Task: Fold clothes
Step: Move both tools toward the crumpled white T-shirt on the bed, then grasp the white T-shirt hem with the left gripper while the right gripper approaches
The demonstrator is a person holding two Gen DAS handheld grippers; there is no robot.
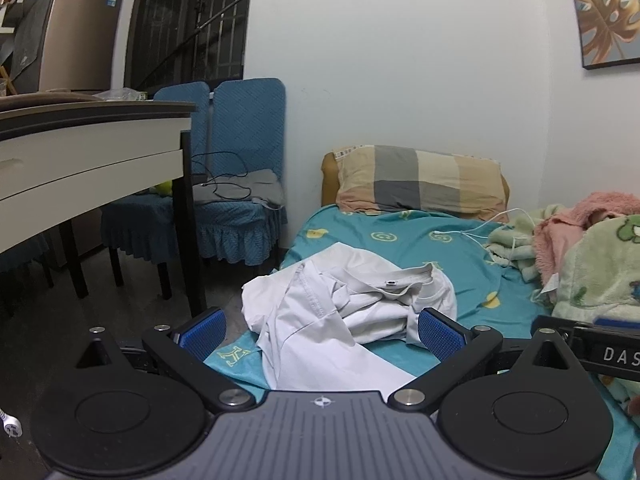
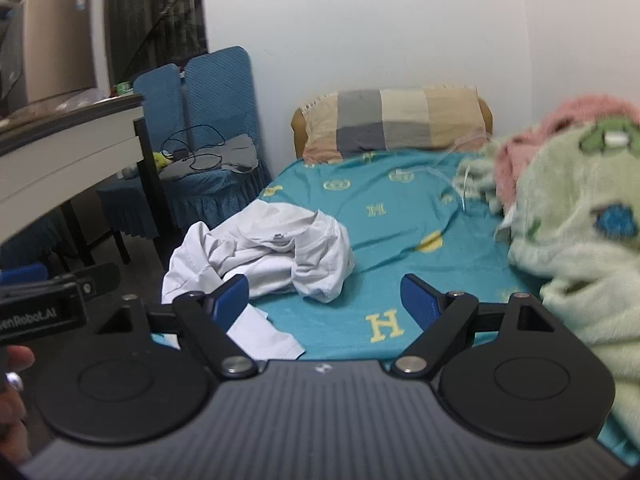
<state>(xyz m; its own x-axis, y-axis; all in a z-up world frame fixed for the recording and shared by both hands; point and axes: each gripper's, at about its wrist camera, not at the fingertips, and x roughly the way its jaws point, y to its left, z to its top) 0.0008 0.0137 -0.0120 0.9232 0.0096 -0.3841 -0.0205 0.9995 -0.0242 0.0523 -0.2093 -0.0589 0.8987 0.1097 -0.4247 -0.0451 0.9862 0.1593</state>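
Currently my left tongs (image 1: 320, 330) and right tongs (image 2: 324, 300) hang spread, pinching nothing. White garment (image 1: 344, 300) lies crumpled on the bed (image 1: 460, 264) near its left edge, likely awaiting flattening before any fold.

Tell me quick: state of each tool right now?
Left tool: open, holding nothing; white garment lies between its fingers, ungripped.
Right tool: open, empty, over the teal sheet.

left tongs (image 1: 322, 330) spread wide, empty | crumpled white garment (image 1: 340, 300) between them | teal bedsheet (image 1: 400, 240) beneath
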